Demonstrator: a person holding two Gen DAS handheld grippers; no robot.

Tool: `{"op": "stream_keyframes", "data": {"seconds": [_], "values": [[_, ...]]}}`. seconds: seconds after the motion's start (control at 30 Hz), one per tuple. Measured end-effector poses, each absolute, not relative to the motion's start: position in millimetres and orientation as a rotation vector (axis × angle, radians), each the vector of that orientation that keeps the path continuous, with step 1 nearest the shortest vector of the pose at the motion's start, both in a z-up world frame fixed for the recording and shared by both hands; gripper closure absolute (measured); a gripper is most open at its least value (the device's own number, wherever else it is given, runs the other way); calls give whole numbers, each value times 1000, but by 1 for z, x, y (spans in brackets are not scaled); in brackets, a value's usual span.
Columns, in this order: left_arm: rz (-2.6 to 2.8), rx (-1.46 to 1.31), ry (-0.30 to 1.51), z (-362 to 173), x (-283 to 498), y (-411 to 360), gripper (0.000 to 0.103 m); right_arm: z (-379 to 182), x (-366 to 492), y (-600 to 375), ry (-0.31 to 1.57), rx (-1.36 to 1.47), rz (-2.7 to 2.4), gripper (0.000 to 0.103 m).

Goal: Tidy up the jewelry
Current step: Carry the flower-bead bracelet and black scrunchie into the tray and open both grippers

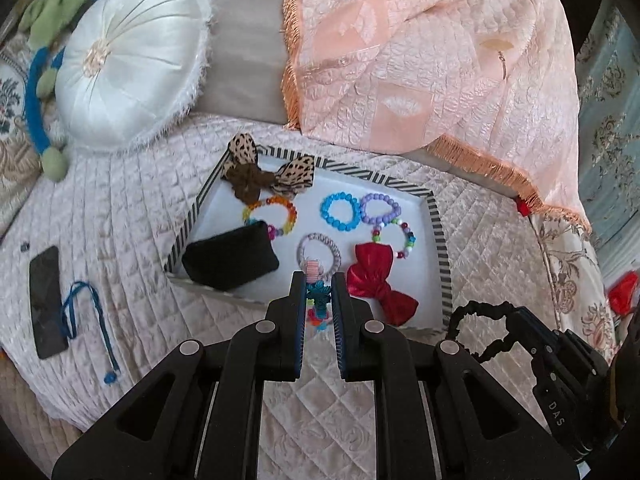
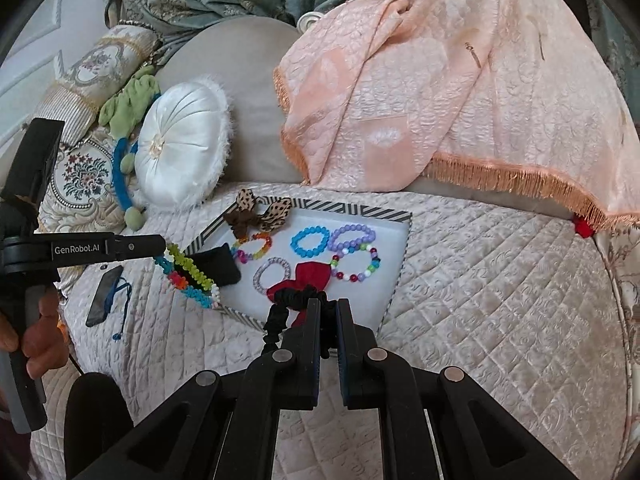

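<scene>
My left gripper (image 1: 319, 280) is shut on a multicoloured beaded bracelet (image 1: 318, 300) and hangs over the near edge of a white tray with a striped rim (image 1: 438, 232). From the right wrist view the same left gripper (image 2: 162, 245) comes in from the left, the bracelet (image 2: 192, 276) dangling below it. My right gripper (image 2: 329, 304) is shut on a black scrunchie (image 2: 276, 316), which droops to the left above the tray's near rim (image 2: 394, 280). In the tray lie blue (image 1: 340, 210) and purple (image 1: 380, 208) bead bracelets, a red bow (image 1: 380, 280), a leopard bow (image 1: 260, 172) and a black pouch (image 1: 230, 260).
A phone (image 1: 46, 300) and a blue cord (image 1: 86, 312) lie on the quilt left of the tray. Behind stand a round white cushion (image 1: 128, 64) and a peach fringed throw (image 1: 432, 60). A hand (image 2: 36, 340) grips the left tool's handle.
</scene>
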State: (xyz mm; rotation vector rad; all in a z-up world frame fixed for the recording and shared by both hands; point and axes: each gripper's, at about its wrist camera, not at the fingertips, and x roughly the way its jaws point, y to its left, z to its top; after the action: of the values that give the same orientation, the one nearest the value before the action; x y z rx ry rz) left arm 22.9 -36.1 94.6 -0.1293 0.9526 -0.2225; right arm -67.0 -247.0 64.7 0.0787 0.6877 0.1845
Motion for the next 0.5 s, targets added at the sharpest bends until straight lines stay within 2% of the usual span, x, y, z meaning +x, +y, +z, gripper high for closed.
{"op": "stream_keyframes", "data": {"seconds": [0.5], "values": [[-230, -50, 977, 81, 68, -71, 92, 51, -19, -270, 733, 88, 153, 96]]}}
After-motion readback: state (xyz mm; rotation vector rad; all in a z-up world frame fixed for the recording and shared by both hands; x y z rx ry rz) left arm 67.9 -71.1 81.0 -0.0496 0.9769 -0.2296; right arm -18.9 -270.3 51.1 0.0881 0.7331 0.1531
